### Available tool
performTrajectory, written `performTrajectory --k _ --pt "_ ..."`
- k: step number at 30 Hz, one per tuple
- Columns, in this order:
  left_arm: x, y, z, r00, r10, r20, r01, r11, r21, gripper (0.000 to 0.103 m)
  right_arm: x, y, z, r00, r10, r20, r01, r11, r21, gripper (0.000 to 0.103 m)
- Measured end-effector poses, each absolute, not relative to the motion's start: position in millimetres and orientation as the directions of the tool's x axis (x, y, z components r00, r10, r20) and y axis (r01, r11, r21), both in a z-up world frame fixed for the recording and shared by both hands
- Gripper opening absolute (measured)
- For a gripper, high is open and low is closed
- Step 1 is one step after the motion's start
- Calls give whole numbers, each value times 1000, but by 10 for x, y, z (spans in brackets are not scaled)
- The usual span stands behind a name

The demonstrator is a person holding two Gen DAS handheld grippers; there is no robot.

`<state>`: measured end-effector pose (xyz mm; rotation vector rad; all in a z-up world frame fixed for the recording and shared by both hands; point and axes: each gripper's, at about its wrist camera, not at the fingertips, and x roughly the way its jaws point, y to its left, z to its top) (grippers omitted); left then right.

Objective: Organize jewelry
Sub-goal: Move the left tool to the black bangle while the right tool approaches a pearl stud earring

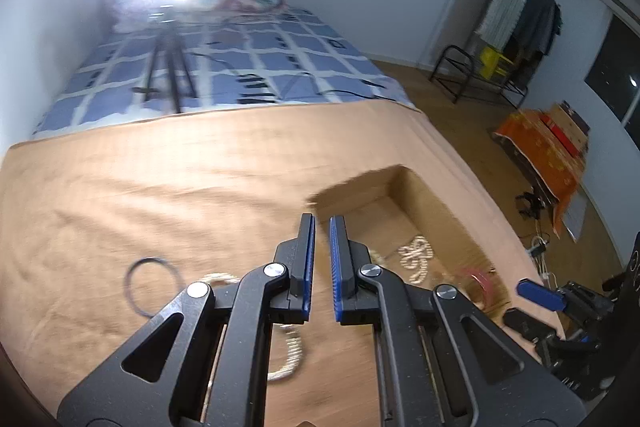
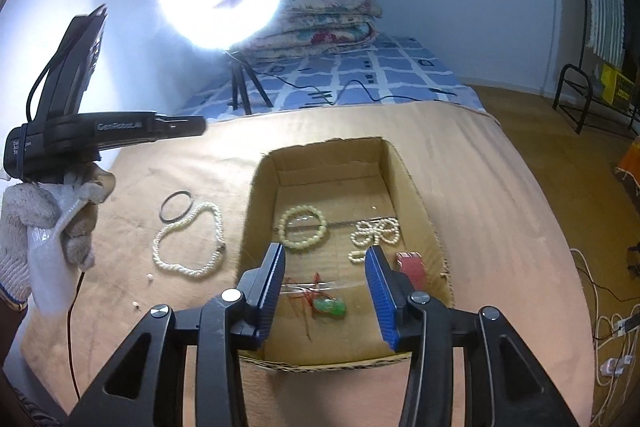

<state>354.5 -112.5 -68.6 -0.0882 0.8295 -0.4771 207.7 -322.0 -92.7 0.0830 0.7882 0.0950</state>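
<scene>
Surroundings: pearl necklace [image 2: 188,241] and dark ring [image 2: 177,206] are laid on cloth beside cardboard box [image 2: 416,195] | left gripper [image 1: 322,223] is held closed, empty | right gripper [image 2: 326,255] is spread apart over box, tilted downward, nothing gripped.

Both grippers are black plastic with blue ribbed pads [image 2: 272,291] and shiny silver pivot screws [image 2: 231,295]. The left gripper [image 2: 192,126] has "GenRobot.AI" printed in white, with a black cable looping off it. The hand [image 2: 36,227] holding it wears a grey-white knit glove.
</scene>
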Motion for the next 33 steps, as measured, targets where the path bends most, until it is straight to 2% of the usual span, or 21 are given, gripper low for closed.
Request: performTrajectory --k 11,18,33 --pt "3465 -92 -791 617 -349 -705 244 937 -251 5 2081 -2963 -884 709 168 -685 -108 986 130 43" --pt "3390 306 -958 611 -317 -725 185 948 -259 5 2041 -2652 -891 696 236 -678 -191 971 142 44" --pt "3534 664 -1446 542 -360 -759 125 928 -351 5 2053 -1717 -1367 569 348 -745 -364 919 151 43"
